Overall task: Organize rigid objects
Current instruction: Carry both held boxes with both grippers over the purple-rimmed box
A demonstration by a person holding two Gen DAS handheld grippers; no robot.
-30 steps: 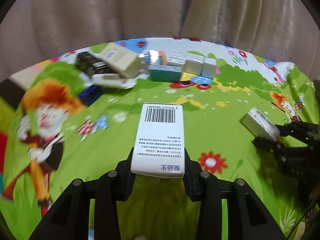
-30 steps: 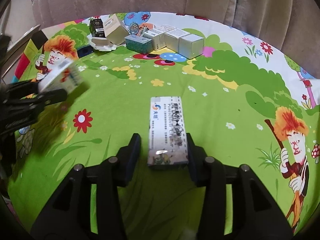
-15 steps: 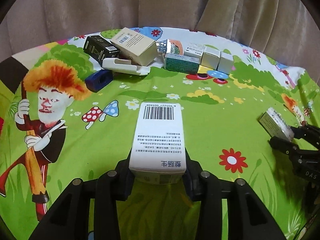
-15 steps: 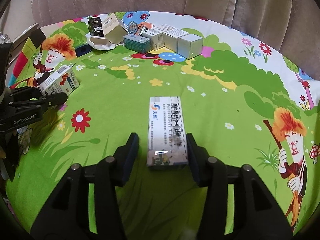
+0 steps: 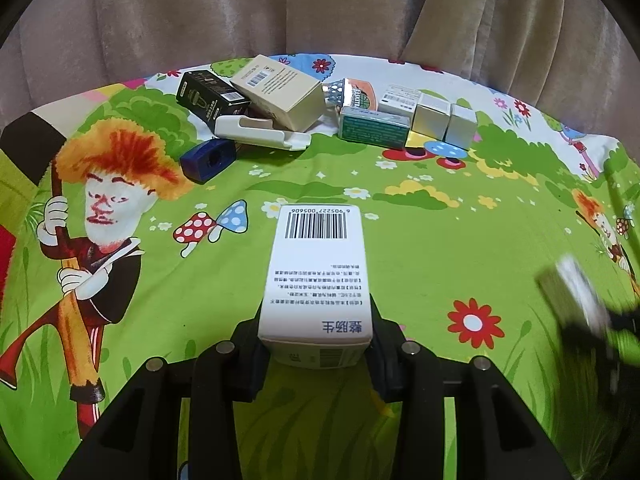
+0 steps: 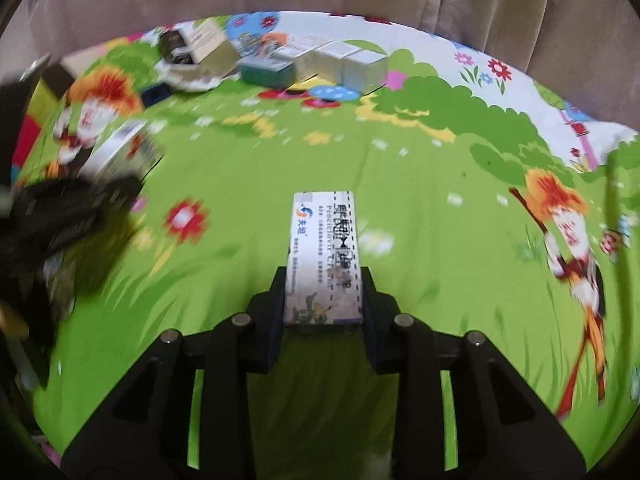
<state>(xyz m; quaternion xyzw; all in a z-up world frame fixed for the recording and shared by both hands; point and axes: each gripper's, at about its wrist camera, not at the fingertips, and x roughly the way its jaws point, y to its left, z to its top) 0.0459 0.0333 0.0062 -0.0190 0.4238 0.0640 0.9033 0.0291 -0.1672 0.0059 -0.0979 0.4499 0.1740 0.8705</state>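
In the left wrist view, my left gripper (image 5: 316, 320) is shut on a white medicine box with a barcode (image 5: 320, 264), held just above the green cartoon cloth (image 5: 420, 248). In the right wrist view, the jaws of my right gripper (image 6: 323, 292) are closing and the pads press the sides of a slim white box with a blue-orange logo (image 6: 324, 248). The frame is blurred by motion. The right gripper (image 5: 596, 320) is a dark smear at the left view's right edge. The left gripper (image 6: 80, 204) and its box (image 6: 124, 148) are blurred at the right view's left.
Along the cloth's far edge lie a black box (image 5: 208, 96), a beige box (image 5: 280, 88), a white plastic holder (image 5: 260, 136), a blue sharpener (image 5: 208, 158), a teal box (image 5: 372, 128) and small silver-white boxes (image 5: 444, 120). A beige curtain (image 5: 320, 8) hangs behind.
The right gripper's jaws have closed in onto the slim box, and that view now smears with motion. The left gripper has kept its grip on the barcode box.
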